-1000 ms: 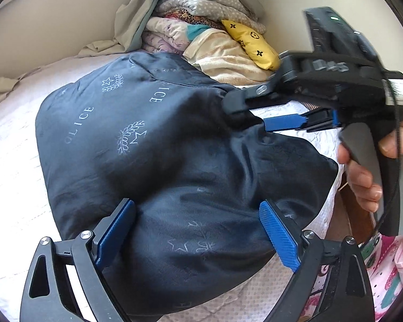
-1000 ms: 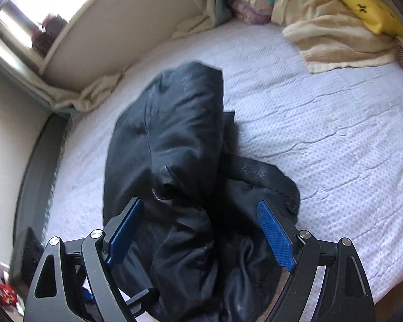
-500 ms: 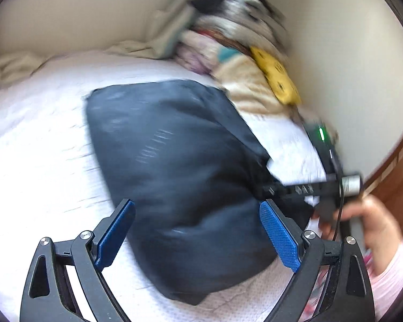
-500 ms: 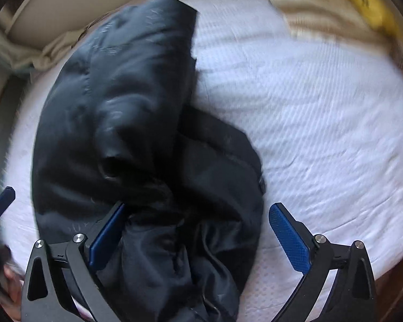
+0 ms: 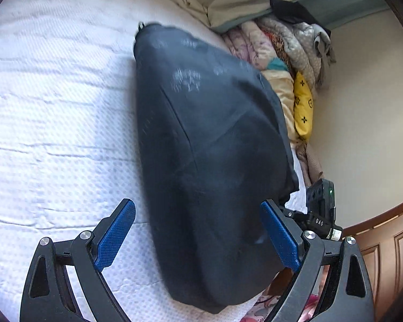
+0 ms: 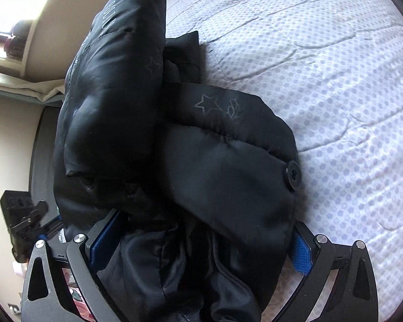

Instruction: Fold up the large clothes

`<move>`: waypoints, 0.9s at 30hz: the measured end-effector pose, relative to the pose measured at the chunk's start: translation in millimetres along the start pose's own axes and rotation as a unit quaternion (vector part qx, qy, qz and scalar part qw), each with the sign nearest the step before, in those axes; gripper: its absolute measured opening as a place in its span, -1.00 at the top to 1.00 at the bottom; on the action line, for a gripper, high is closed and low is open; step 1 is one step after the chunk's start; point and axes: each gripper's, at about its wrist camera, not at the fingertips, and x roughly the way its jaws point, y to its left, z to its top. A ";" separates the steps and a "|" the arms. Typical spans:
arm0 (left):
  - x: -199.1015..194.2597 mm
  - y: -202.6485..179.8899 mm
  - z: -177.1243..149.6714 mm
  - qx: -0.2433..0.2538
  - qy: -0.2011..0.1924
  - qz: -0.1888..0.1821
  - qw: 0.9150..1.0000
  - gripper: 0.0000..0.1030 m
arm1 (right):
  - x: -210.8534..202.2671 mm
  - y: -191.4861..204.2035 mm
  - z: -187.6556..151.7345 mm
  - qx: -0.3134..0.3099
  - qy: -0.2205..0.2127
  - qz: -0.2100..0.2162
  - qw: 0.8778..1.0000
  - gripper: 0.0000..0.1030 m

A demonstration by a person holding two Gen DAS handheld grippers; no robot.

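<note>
Here, the dark padded jacket (image 5: 215,161) lies folded on the white bed (image 5: 53,107), between the wide, empty jaws of both the left gripper (image 5: 198,238) and right gripper (image 6: 198,244), clothes pile (image 5: 282,53) at 1 o'clock.

both wrist views close above jacket (image 5: 212,166)

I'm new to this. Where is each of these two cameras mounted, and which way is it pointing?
Left wrist: rides the left gripper, looking along its open blue-padded fingers over the dark padded jacket toward the pile of folded bedding; the right gripper shows beside it.
Right wrist: rides the right gripper, looking down at the jacket's bunched folds on the white dotted mattress.
Shared: jacket and mattress.
</note>
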 end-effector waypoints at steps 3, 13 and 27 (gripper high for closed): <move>11.3 5.3 0.8 -0.006 0.008 -0.009 1.000 -0.86 | 2.7 -6.3 3.9 -0.002 -0.003 0.015 1.000 -0.96; 41.9 9.9 5.0 -0.031 0.007 -0.059 0.998 -0.99 | 8.0 -19.3 11.5 -0.014 -0.003 0.069 0.998 -0.84; 34.8 -15.5 3.7 0.030 -0.030 -0.040 0.998 -0.55 | 25.8 -24.9 6.5 0.005 0.005 0.139 0.990 -0.48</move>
